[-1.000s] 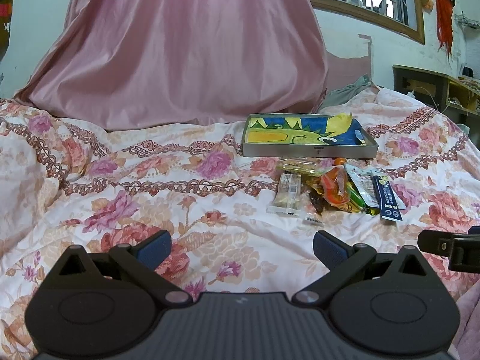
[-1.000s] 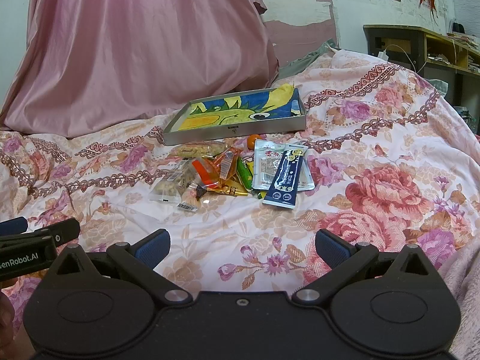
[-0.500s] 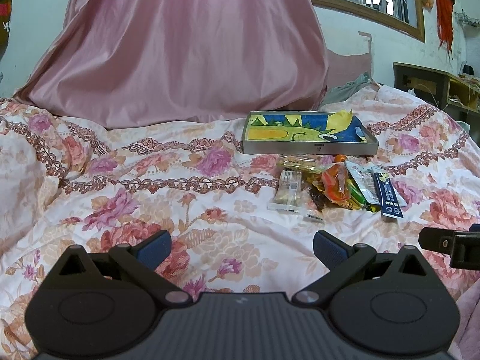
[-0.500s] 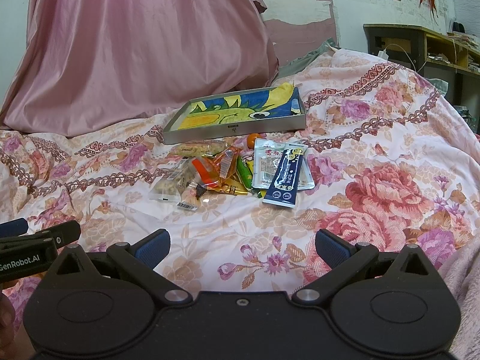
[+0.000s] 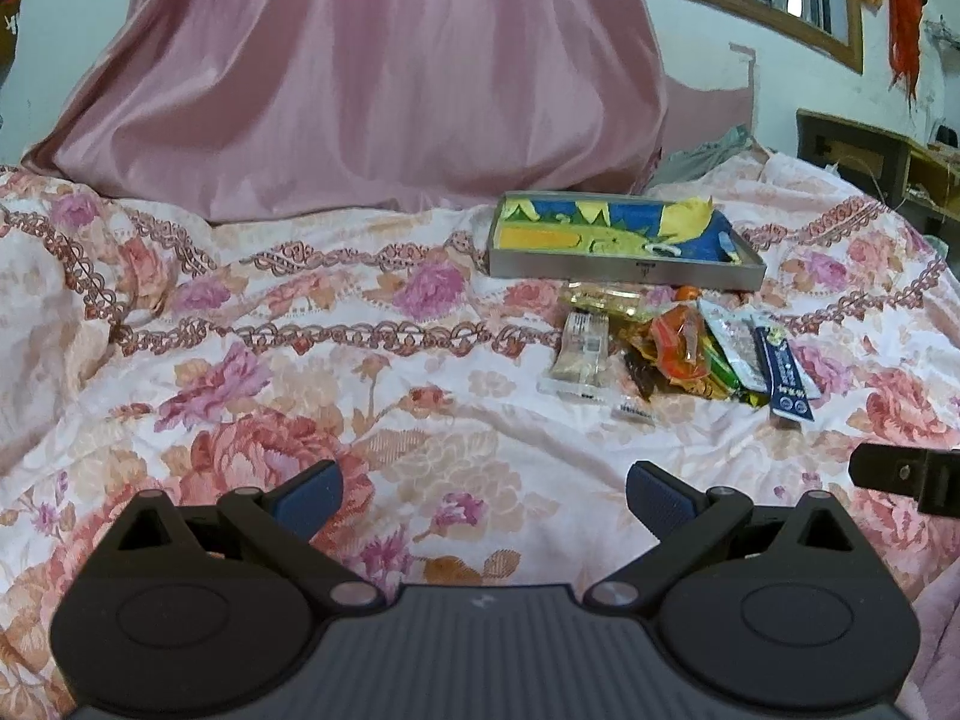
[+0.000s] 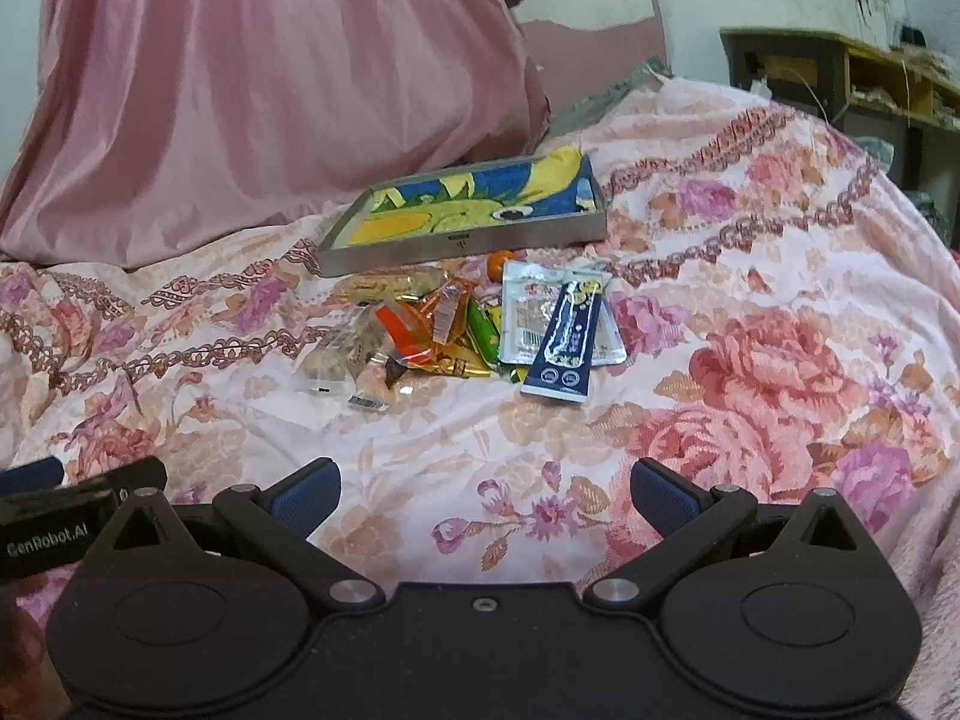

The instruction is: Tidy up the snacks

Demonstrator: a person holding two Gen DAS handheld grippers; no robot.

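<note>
Right tool (image 5: 906,474) edge-cropped, mostly hidden

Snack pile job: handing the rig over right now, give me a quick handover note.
Left hand-held gripper: open, empty, low over the floral bedspread, well short of the snacks.
Right hand-held gripper: open, empty, also short of the pile.
Snack pile: loose on the bedspread just in front of the tray. The dark blue sachet lies on the right edge, overlapping a silver packet; a clear-wrapped bar sits on the left edge.
Done: nothing visible; no snacks in the tray.
Left: pick up every snack and place it in the tray. The blue sachet looks the easiest first grab for the right.
</note>
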